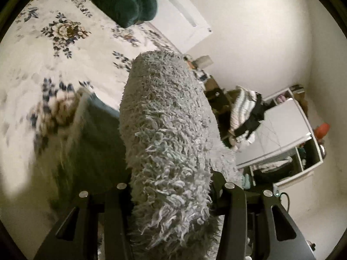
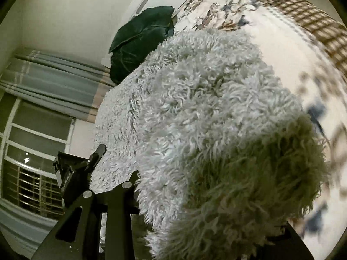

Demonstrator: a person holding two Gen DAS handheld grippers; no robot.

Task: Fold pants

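Between our left gripper's (image 1: 171,197) black jaws, clenched on it, the shaggy pale grey-green fleece pants (image 1: 167,134) run straight ahead as a long roll. Our right gripper (image 2: 201,199) looks clamped on the pants too, one jaw buried in pile. Beyond, they hang above the white floral bed (image 1: 65,49), dark green velvet cushion (image 1: 128,0) farthest.

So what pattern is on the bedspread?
White bedspread with blue-and-tan flower clusters, clearest in the left wrist view.
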